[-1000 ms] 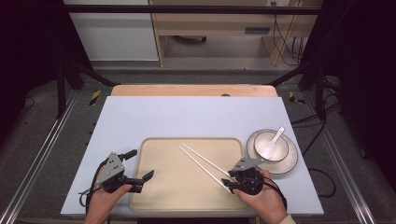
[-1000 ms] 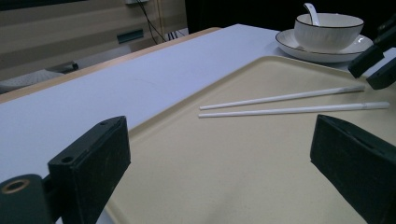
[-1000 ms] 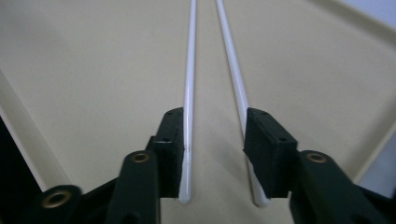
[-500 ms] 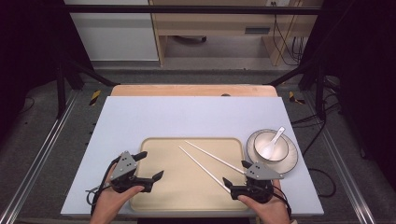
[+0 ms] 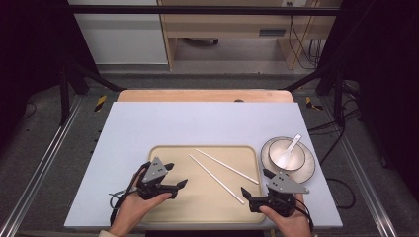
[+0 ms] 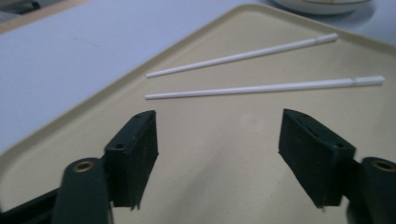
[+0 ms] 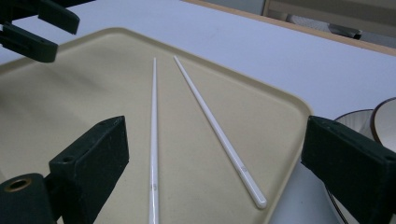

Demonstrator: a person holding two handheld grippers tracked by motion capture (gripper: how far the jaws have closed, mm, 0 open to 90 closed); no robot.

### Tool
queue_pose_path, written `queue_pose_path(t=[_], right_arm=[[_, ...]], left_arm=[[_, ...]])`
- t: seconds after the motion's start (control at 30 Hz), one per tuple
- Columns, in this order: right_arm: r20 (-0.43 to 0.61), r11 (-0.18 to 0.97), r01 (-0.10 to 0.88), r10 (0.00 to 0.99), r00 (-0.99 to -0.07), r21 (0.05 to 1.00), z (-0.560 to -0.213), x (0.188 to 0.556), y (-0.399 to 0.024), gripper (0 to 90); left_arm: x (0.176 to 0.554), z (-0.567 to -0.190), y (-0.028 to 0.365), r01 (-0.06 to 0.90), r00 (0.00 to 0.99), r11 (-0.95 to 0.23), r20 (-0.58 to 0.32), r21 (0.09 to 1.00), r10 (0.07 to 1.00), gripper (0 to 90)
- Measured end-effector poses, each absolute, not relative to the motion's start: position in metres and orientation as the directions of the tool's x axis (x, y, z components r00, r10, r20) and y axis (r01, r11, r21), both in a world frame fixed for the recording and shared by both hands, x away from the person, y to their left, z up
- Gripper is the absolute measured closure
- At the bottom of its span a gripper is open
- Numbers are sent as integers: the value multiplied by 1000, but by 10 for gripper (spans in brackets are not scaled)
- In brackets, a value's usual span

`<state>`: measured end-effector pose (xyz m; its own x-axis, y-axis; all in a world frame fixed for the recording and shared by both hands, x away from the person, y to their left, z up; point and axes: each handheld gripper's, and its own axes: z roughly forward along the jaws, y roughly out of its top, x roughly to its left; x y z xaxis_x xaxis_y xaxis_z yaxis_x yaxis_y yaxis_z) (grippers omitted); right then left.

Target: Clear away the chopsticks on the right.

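High view: both tongs, left (image 5: 174, 176) and right (image 5: 253, 188), rest wide open and empty over the tray (image 5: 207, 207).

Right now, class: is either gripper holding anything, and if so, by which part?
Nothing is held. Both the left gripper and the right gripper have open jaws; the chopsticks lie free on the tray.

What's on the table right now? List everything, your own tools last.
table: one, pale blue-grey top.
tray: one, beige, near middle of the table.
chopsticks: two, white, lying apart on the tray.
plate: one, cream with dark rim, right of the tray.
bowl: one, white, on the plate.
spoon: one, white, in the bowl.
left tool: black, open, over the tray's left part.
right tool: black, open, at the tray's right corner.
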<state>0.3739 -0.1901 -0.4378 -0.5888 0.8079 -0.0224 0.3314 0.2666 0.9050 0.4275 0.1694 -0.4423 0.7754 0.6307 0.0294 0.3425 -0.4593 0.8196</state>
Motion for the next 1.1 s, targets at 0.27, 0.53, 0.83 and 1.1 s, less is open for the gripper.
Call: queue_pose_path(t=[0.27, 0.53, 0.83, 1.1], right_arm=[[-27, 272, 335, 810, -585, 902, -441, 372, -192, 90], [-21, 266, 339, 813, -582, 903, -441, 373, -195, 107], [-20, 269, 340, 809, -587, 901, -443, 374, -195, 115], [-18, 276, 348, 806, -591, 896, -445, 375, -194, 126]], left_arm=[[449, -458, 142, 455, 753, -548, 24, 702, 657, 789], [477, -465, 129, 528, 702, -531, 12, 662, 712, 891], [505, -469, 118, 535, 682, -507, 8, 675, 731, 893], [527, -470, 109, 521, 681, -511, 28, 683, 732, 893]])
